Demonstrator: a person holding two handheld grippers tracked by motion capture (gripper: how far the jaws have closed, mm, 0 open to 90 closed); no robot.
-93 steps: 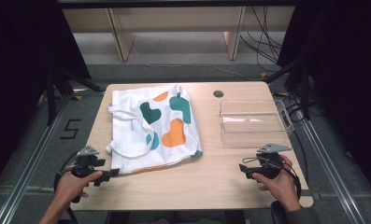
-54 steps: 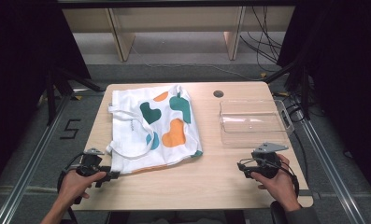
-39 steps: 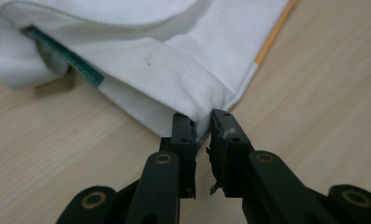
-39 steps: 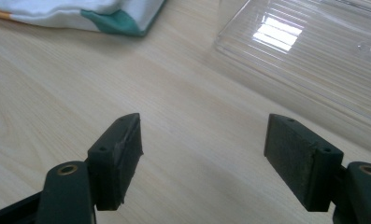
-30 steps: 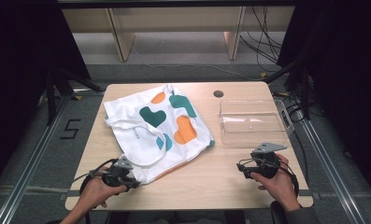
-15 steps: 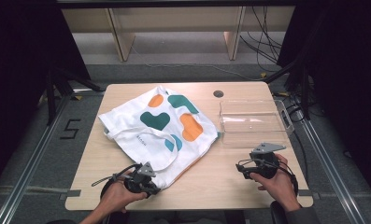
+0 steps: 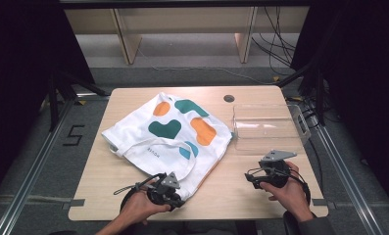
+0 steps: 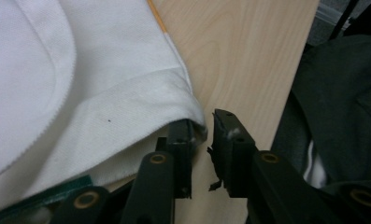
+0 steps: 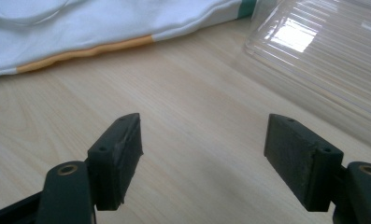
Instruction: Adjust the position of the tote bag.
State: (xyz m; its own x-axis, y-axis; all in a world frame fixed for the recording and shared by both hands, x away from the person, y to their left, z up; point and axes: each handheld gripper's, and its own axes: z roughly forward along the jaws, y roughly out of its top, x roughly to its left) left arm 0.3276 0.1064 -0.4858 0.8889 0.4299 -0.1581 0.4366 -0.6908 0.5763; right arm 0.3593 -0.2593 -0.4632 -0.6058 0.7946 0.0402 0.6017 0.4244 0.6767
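A white tote bag with orange and teal blobs lies skewed across the middle of the wooden table. Its near corner reaches down to my left gripper by the front edge. In the left gripper view the bag's hemmed corner drapes over one jaw and tucks into the narrow gap of the left gripper, which is shut on it. My right gripper rests at the front right, open, and in its own view the right gripper has only bare wood between the jaws. The bag's edge lies beyond them.
A clear plastic box stands at the right of the table, just beyond the right gripper and touching the bag's right side; its ribbed wall shows close ahead. A round cable hole sits near the back edge.
My left gripper has slid right along the front edge, dragging the bag's near corner with it, so the bag has turned and shifted toward the clear box. The right gripper has stayed put.
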